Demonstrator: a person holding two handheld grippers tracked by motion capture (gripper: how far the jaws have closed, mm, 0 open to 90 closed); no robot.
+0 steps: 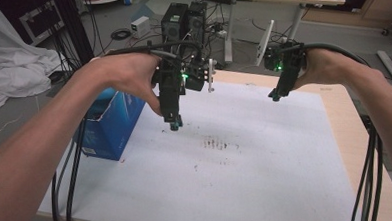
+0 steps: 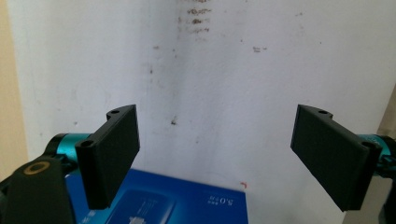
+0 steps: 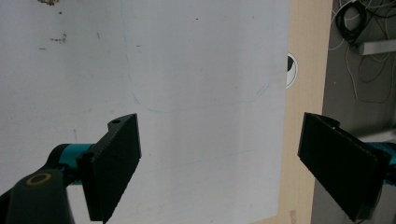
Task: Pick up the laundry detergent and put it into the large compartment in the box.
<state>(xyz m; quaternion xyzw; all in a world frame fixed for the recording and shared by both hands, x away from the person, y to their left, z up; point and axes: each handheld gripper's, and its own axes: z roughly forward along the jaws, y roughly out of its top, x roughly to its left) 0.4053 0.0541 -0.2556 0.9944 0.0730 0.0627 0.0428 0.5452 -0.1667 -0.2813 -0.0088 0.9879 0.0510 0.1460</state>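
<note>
White sheeting (image 1: 267, 177) covers most of the wooden table (image 1: 342, 119), marked near its middle with a patch of dark smudges (image 1: 218, 143). At the sheet's left edge sits a blue cardboard box (image 1: 112, 126), its top torn open, standing upright against the table's side. The left gripper (image 1: 175, 125) hangs just to the right of that box, pointing straight down with its tips close above the sheet, apart from the box. In the left gripper view its two black jaws stand wide apart with nothing between them; the printed blue face of the box (image 2: 187, 203) lies below them at the bottom of the frame, and the smudges (image 2: 196, 18) show farther up the sheet. The right gripper (image 1: 275, 94) hovers over the far right part of the sheet, well apart from the box, tilted downward. In the right gripper view its jaws are likewise spread wide and empty, framing bare white sheet (image 3: 187, 93), a faint blue pen line (image 3: 154, 109) and the wooden table edge (image 3: 306, 84). Black cables (image 1: 70, 196) trail from both grippers off the near edge
</note>
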